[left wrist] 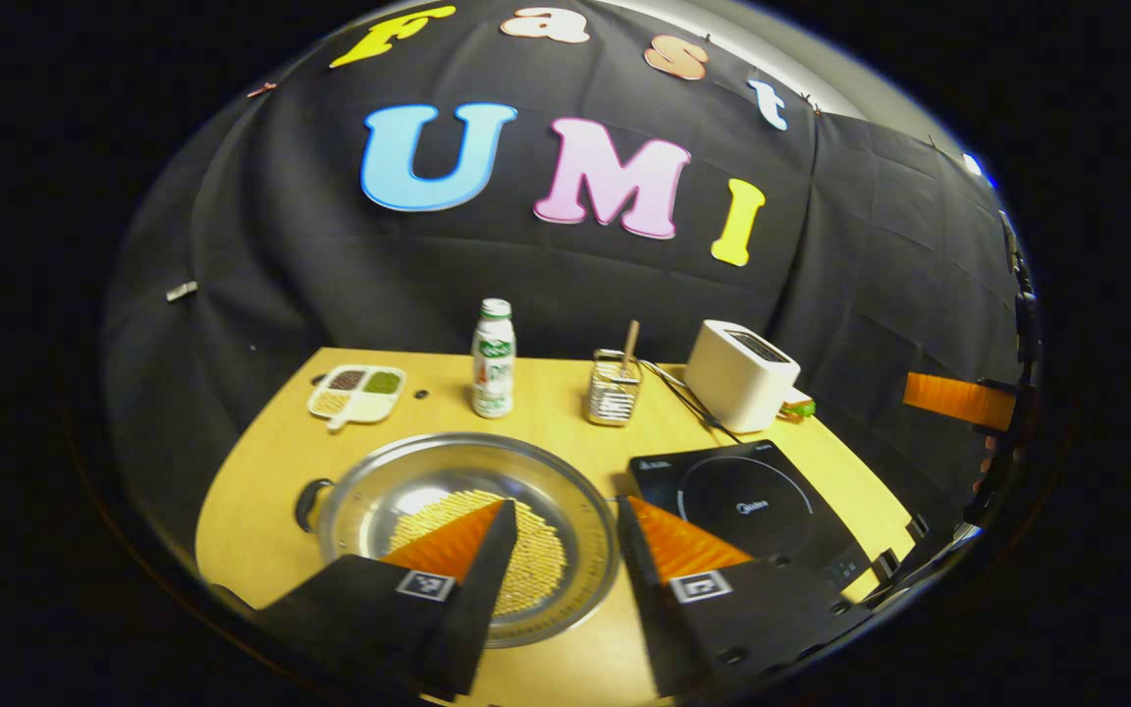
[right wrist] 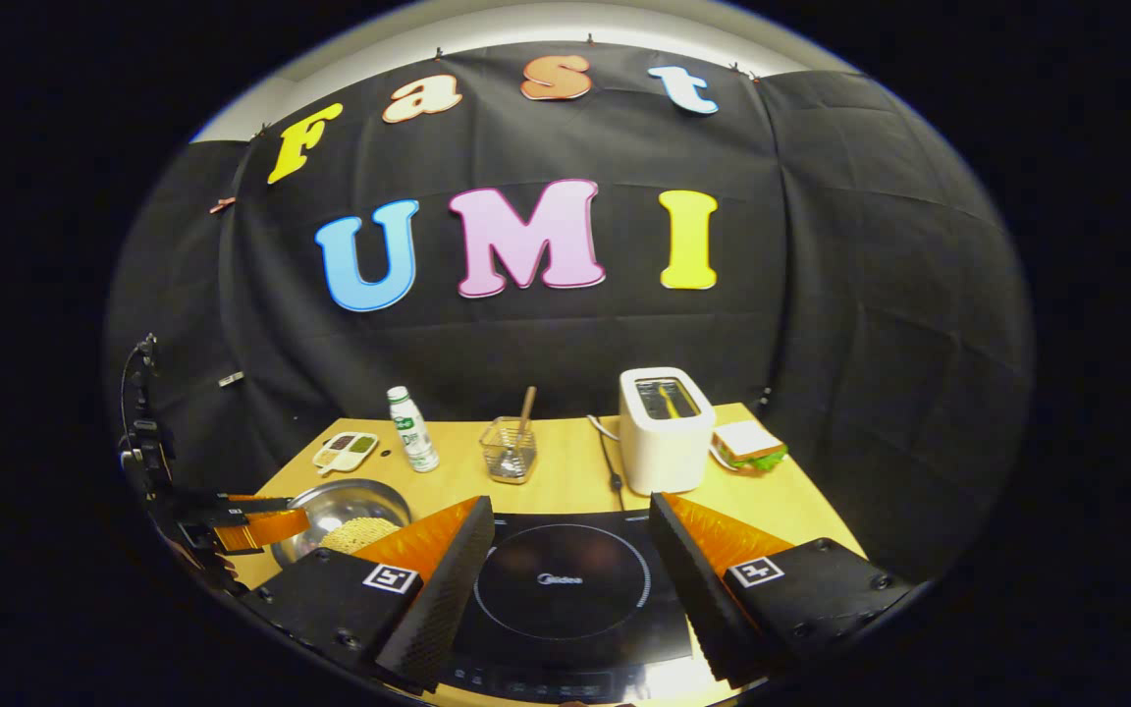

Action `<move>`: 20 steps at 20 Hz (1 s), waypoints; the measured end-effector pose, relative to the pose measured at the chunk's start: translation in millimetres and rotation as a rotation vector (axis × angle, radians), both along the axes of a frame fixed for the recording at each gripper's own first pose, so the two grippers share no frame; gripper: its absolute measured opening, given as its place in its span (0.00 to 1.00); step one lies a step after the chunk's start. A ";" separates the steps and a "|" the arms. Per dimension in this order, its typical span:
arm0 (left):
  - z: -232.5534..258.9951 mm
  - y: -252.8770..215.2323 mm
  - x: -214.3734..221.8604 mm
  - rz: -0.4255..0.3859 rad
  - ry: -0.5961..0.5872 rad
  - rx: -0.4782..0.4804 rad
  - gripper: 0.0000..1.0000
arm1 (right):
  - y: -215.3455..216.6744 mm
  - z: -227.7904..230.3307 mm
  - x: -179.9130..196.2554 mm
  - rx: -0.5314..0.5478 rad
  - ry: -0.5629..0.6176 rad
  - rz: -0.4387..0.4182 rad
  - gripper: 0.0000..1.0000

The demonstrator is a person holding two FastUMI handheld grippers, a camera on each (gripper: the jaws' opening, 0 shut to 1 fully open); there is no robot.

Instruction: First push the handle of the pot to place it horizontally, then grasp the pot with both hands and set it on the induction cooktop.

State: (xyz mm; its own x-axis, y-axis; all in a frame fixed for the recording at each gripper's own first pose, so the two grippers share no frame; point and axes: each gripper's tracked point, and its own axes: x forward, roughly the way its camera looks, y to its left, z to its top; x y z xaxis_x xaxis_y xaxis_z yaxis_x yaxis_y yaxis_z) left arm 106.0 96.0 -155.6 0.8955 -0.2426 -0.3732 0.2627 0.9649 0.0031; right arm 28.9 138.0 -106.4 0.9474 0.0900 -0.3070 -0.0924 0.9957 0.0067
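on the desk [left wrist: 261,491] the pot [left wrist: 467,535] sits at 9 o'clock of the induction cooktop [left wrist: 752,506], just beside it, its dark handle [left wrist: 310,503] sticking out at its 9 o'clock side and yellow grains inside. the left gripper [left wrist: 565,550] hovers over the pot's right rim, jaws spread, holding nothing. the right gripper [right wrist: 570,560] hangs above the cooktop, jaws spread and empty. a bottle [left wrist: 493,359] and toaster [left wrist: 742,375] stand toward 12 o'clock.

A white toaster [right wrist: 664,428] is seen at the back of the desk [right wrist: 565,476]. Just right of it lies a sandwich [right wrist: 748,444]; to its left stand a wire holder [right wrist: 510,450], a bottle [right wrist: 412,430] and a divided dish [right wrist: 347,450].
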 end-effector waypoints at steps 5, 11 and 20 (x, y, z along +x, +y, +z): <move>14.1 73.3 10.2 0.073 -0.039 0.087 0.95 | 79.7 -26.9 25.7 0.025 0.083 0.140 0.99; 10.3 147.6 41.4 0.129 -0.055 0.125 0.95 | 150.3 -86.2 40.6 0.024 0.255 0.201 0.99; -36.9 182.2 68.9 0.114 0.050 0.041 0.95 | 178.4 -174.8 59.8 -0.005 0.464 0.178 0.99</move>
